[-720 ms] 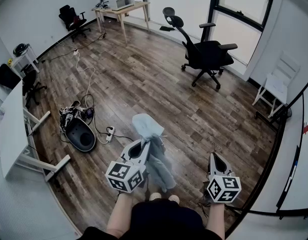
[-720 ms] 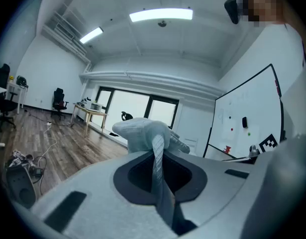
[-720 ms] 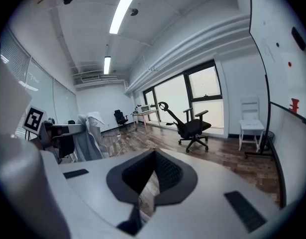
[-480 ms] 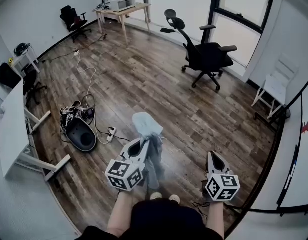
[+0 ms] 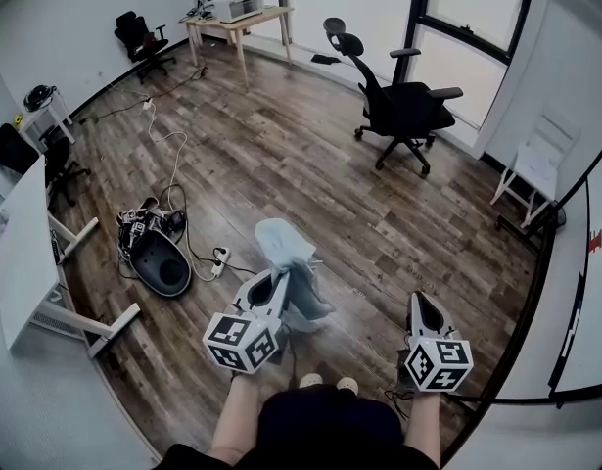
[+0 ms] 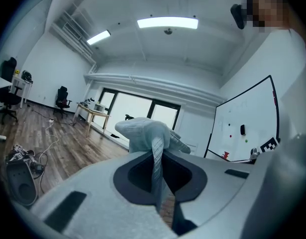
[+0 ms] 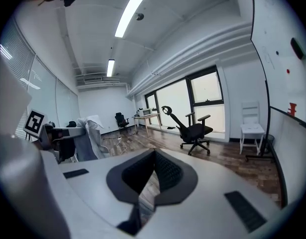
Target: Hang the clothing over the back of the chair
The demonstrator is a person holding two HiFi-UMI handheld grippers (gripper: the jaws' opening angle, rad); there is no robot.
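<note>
A wooden floor (image 5: pixel 281 135) fills the room. At the far end stands a wooden worktop (image 5: pixel 261 13) bearing a printer (image 5: pixel 230 4). A white cable (image 5: pixel 168 155) trails across the boards to a power strip (image 5: pixel 219 258), just beside a black case (image 5: pixel 163 264). A white desk (image 5: pixel 22 243) lines the left edge.

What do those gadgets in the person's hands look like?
Each hand carries a light grey tool: the left claw and right claw have smooth tapering bodies with black pads inside. Behind each sits a white cube printed with black square markers. The person wears dark clothing.
</note>
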